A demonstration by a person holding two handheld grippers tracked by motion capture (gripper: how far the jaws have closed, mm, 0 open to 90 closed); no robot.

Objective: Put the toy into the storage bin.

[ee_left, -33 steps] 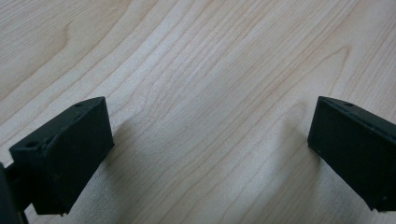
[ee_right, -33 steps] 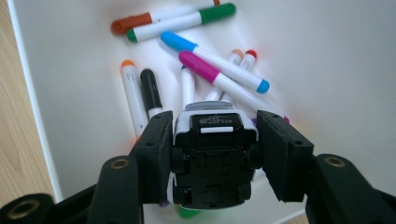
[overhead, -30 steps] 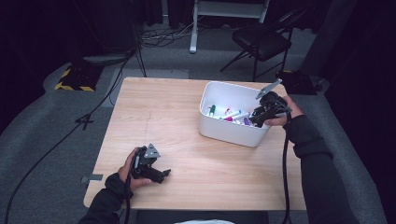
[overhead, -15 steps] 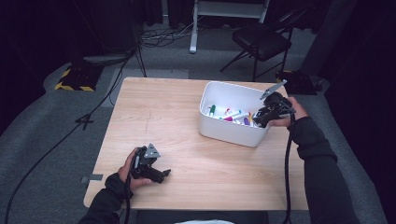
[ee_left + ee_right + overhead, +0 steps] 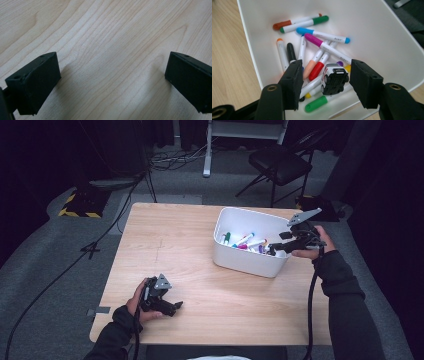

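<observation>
Our right hand-held gripper (image 5: 325,82) hangs over the white bin (image 5: 372,32), its jaws just opening, with the toy car (image 5: 334,78) lying loose between them on the markers (image 5: 324,46). Our left hand-held gripper (image 5: 110,82) rests wide open and empty on the surface (image 5: 105,37).

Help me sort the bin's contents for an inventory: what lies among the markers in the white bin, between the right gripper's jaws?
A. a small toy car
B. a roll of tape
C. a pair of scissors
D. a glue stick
A: in the right gripper view a small white and black toy car lies on the markers in the white bin, between the open jaws of the right gripper, which touch nothing.
</observation>
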